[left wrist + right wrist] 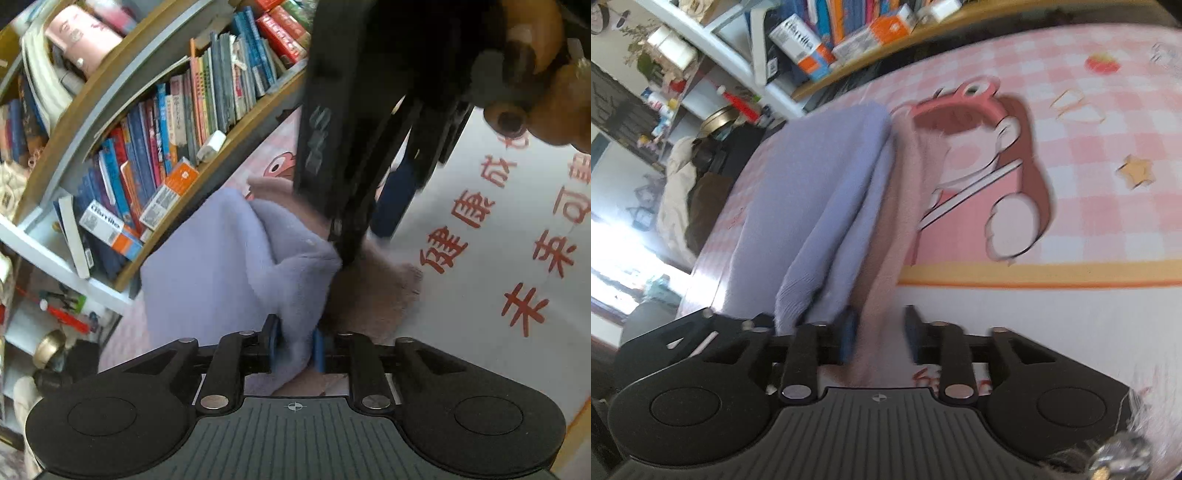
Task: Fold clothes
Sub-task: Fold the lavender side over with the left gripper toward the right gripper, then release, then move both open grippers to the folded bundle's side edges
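Note:
A fuzzy garment, lavender on one side (221, 266) and dusty pink on the other (373, 291), hangs lifted above a bed sheet. My left gripper (295, 349) is shut on its lavender edge. In the left wrist view the other gripper (343, 236) reaches down from above and pinches the garment at a fold. In the right wrist view my right gripper (879, 338) is shut on the pink layer (882, 266), with the lavender layer (798, 192) draped to the left of it.
A pink checked cartoon sheet (1089, 155) covers the bed, with a white part bearing red characters (517, 240). A bookshelf full of books (166, 140) stands close behind the bed. Clutter and a cream bundle (679, 192) lie at the left.

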### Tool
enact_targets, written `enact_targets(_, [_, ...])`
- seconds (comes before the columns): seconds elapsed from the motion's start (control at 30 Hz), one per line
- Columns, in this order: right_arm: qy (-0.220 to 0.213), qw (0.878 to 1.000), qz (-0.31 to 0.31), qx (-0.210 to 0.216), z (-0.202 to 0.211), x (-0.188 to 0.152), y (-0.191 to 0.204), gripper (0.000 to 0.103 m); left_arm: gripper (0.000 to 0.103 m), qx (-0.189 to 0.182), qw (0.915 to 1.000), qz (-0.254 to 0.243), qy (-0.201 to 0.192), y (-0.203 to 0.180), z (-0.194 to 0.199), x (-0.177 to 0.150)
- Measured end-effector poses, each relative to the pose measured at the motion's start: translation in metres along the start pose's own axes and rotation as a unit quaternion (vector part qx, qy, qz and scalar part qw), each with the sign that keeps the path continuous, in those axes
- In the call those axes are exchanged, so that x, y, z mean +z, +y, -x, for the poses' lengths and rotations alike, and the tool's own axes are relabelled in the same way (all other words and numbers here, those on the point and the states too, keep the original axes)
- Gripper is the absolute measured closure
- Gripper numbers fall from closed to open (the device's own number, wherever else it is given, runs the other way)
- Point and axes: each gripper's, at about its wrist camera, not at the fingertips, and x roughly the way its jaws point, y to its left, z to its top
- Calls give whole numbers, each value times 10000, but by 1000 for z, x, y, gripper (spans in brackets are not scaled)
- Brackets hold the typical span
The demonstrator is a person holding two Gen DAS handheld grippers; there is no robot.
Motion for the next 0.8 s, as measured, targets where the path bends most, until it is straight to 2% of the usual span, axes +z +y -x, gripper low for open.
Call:
enact_targets(0.13, [-489, 9988, 53, 68, 23, 14, 2, 60, 73, -268, 9966, 757, -158, 25, 30, -11])
enact_targets(0.23, [-688, 9971, 179, 256, 27, 26, 13, 51, 73, -398, 9867, 1559, -246, 49, 47, -30])
enact_targets(0.3, [-640, 9973, 193, 320, 19, 33, 21, 45, 73, -410, 9769, 2080, -283, 65, 53, -42])
enact_targets(0.43, [-253, 9995, -55, 190, -17, 45, 31, 45, 73, -241, 9572, 2872, -274, 96, 55, -63])
enact_targets(0.5, [-90, 9998, -202, 15, -33, 49, 35, 43, 73, -157, 9537, 2983, -341, 107, 57, -70])
enact_targets(0.57, [-109, 9996, -190, -177, -44, 52, 41, 49, 73, -115, 9521, 3027, -426, 116, 59, -77])
enact_targets(0.6, [-159, 9994, -162, -268, -46, 54, 45, 74, 73, -102, 9517, 3035, -457, 120, 60, -80])
enact_targets(0.63, [-202, 9992, -127, -320, -47, 55, 49, 87, 73, -118, 9515, 3035, -485, 122, 59, -82])
enact_targets(0.7, [-491, 9980, 101, -384, -39, 53, 64, 89, 73, -197, 9515, 3021, -545, 127, 56, -85])
enact_targets(0.77, [-1080, 9910, 775, -177, -14, 42, 95, 89, 73, -276, 9514, 3006, -604, 132, 53, -89])
enact_targets(0.8, [-1239, 9875, 969, -116, -6, 34, 105, 89, 73, -316, 9514, 2998, -634, 135, 52, -91])
